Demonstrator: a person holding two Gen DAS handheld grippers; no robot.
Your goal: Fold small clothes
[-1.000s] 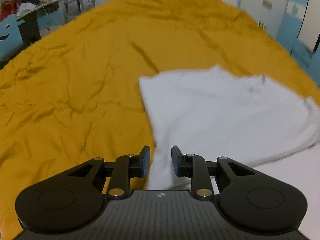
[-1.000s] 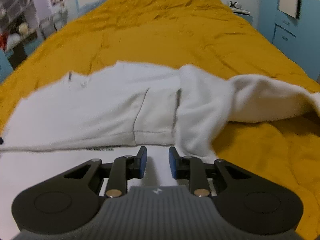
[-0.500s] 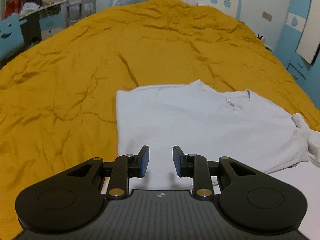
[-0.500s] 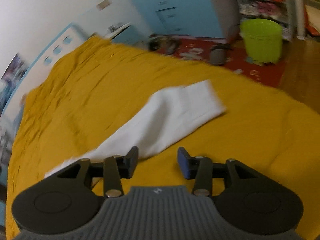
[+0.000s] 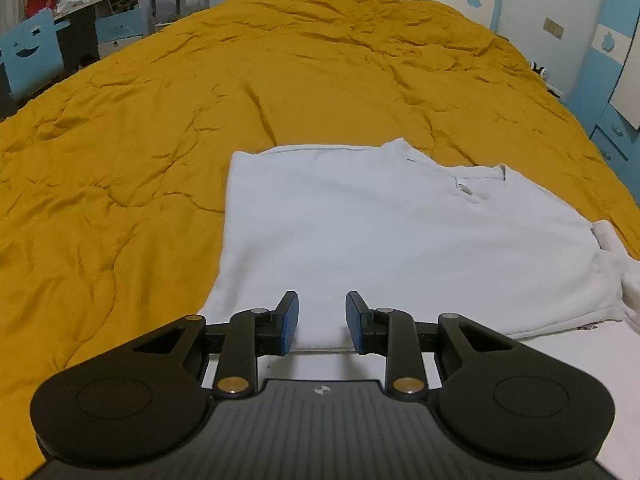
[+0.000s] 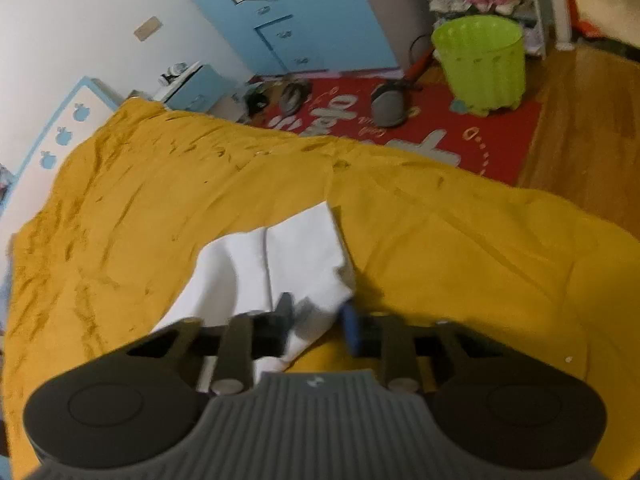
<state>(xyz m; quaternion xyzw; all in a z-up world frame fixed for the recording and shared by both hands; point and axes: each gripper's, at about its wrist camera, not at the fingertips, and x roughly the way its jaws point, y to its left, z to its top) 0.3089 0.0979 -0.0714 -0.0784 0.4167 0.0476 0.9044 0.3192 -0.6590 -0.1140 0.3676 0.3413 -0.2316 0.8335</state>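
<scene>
shirt: white shirt lies flat on the yellow bedspread, left side folded in to a straight edge, collar toward the far end of the bed
sleeve: white sleeve stretches out over the bedspread toward the bed's edge, its near end between the right gripper's fingers
left gripper: left gripper hangs just over the shirt's near hem, blue pads apart with a gap between them, nothing pinched
right gripper: right gripper tilted, jaws closing, sleeve cloth between them; picture blurred, so cannot tell if the pads already press the cloth
beyond the bed: red rug on a wooden floor, green basket standing on the rug, blue cabinets against the wall
</scene>
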